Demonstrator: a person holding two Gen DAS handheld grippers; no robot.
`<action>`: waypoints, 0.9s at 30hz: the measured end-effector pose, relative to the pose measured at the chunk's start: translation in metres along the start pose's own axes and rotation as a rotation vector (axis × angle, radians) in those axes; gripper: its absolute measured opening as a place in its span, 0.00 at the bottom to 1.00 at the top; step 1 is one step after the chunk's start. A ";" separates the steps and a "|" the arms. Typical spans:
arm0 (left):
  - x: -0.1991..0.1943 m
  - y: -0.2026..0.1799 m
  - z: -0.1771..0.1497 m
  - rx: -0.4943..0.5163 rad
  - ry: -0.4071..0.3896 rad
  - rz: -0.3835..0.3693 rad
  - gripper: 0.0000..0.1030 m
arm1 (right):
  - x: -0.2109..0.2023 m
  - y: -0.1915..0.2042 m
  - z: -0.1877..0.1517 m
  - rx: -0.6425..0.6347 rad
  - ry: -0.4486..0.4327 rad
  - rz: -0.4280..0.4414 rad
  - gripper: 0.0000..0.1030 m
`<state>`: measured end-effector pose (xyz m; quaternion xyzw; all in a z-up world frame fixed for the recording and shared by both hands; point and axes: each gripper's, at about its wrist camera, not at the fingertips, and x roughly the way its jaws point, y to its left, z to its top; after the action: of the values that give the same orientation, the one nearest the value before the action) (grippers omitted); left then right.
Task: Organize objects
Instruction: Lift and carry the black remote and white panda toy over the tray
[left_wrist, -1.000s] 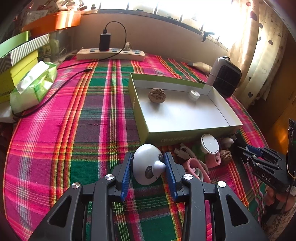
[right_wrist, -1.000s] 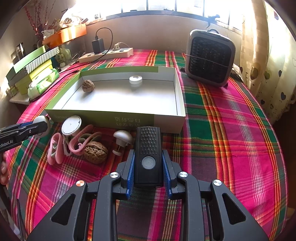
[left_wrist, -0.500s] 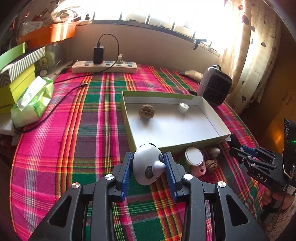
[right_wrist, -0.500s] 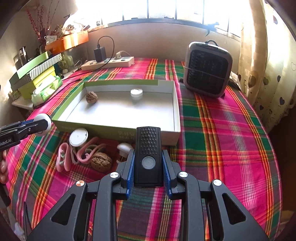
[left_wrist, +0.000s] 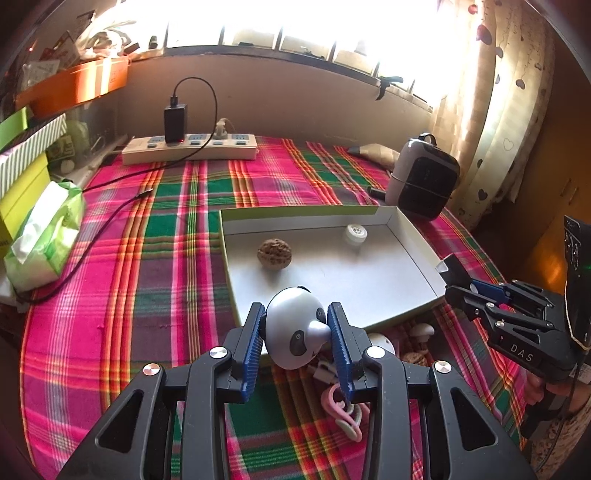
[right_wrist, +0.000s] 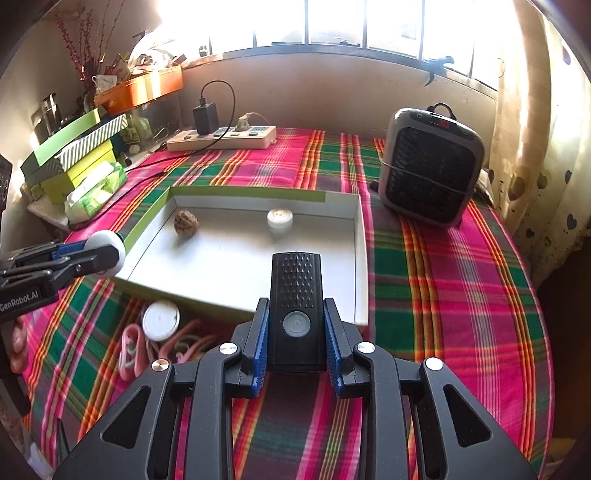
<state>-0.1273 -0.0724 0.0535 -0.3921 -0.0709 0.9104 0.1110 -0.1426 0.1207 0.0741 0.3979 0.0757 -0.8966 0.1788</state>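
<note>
Two hand-held grippers hang above a tabletop (right_wrist: 461, 295) draped in pink-and-green plaid, each with something clamped between its blue pads. The left hand-held gripper (left_wrist: 296, 334) is closed on a round white panda-faced gadget (left_wrist: 295, 332), held over the near left corner of a shallow white box (left_wrist: 413, 240) with green outer walls. The right hand-held gripper (right_wrist: 295, 332) is closed on a black rectangular device (right_wrist: 295, 299) (textured at its far end, with a round grey button near the pads), held above the box's near edge toward its right corner.

Inside the box lie a walnut (right_wrist: 185, 222) toward the far left and a small white round cap (right_wrist: 279, 217) near the far wall, well apart from each other. On the cloth just in front of the box sit a white disc (right_wrist: 161, 319), pink looped clips (right_wrist: 129, 350), a second walnut (left_wrist: 413, 357) and a small white mushroom-shaped piece (left_wrist: 423, 328), bunched close together.

Beyond the box, a grey-and-black fan heater (right_wrist: 432, 166) stands at the far right. A white power strip (right_wrist: 221, 137) with a black charger (right_wrist: 205, 118) plugged in lies along the far wall, and a pack of tissues (left_wrist: 44, 236) rests at the left edge.
</note>
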 end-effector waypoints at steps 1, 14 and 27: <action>0.002 0.000 0.002 0.004 0.001 0.001 0.31 | 0.002 0.000 0.003 -0.002 0.001 0.001 0.27; 0.034 0.000 0.021 0.012 0.040 0.006 0.31 | 0.043 -0.010 0.036 -0.006 0.049 -0.005 0.27; 0.062 0.000 0.027 0.022 0.078 0.011 0.31 | 0.079 -0.019 0.051 -0.008 0.097 -0.024 0.27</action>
<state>-0.1880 -0.0577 0.0288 -0.4265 -0.0542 0.8958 0.1131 -0.2338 0.1031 0.0497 0.4394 0.0927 -0.8780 0.1659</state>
